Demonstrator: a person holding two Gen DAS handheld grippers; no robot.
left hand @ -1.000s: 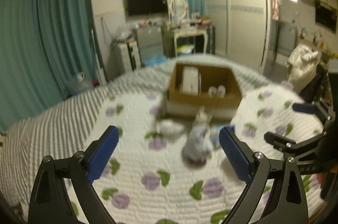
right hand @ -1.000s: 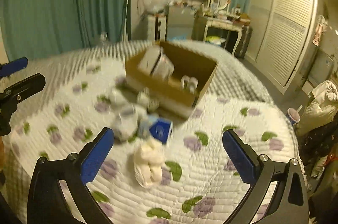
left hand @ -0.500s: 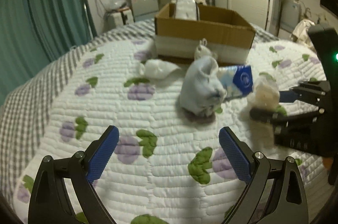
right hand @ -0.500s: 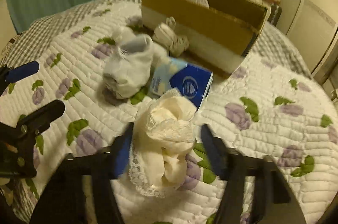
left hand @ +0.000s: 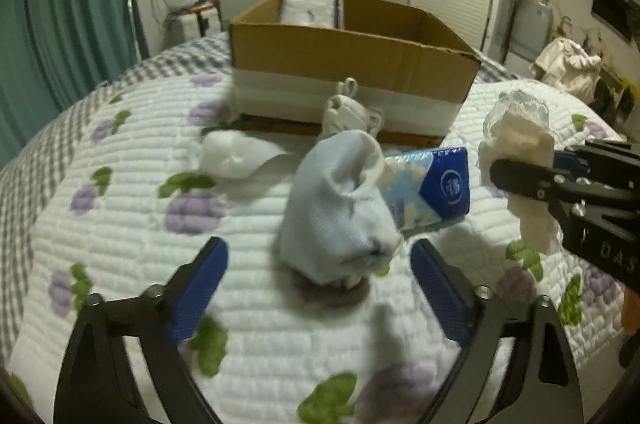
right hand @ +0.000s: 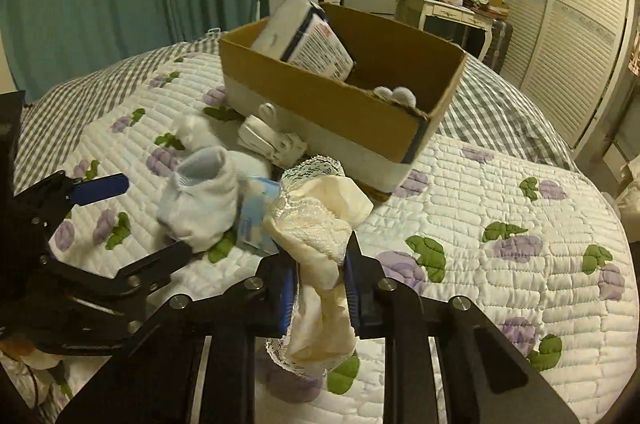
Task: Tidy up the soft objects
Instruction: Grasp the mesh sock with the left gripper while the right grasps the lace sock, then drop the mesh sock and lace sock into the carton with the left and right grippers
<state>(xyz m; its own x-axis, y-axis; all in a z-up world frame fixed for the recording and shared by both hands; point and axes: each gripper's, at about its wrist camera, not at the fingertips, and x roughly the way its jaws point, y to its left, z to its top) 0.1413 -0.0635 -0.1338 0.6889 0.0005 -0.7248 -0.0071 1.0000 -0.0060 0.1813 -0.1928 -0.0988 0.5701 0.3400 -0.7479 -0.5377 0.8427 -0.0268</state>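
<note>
A matt brown cardboard box (left hand: 352, 52) sits at upper centre on a stitched, quilted cloth bedspread (left hand: 120, 232), beside a soft knit sock (left hand: 340, 208), a glossy plastic-wrapped tissue pack (left hand: 432, 192) and lace-trimmed cream fabric (right hand: 320, 220).

both wrist views close, sharing cardboard box (left hand: 352, 64)

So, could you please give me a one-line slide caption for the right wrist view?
Right gripper clamps a cream lace garment above the quilt, with the cardboard box behind.

Right gripper (right hand: 320, 284) has just clamped tight, cloth pinched between its pads; left gripper (left hand: 318, 276) has been narrowing, pads touching nothing.
</note>
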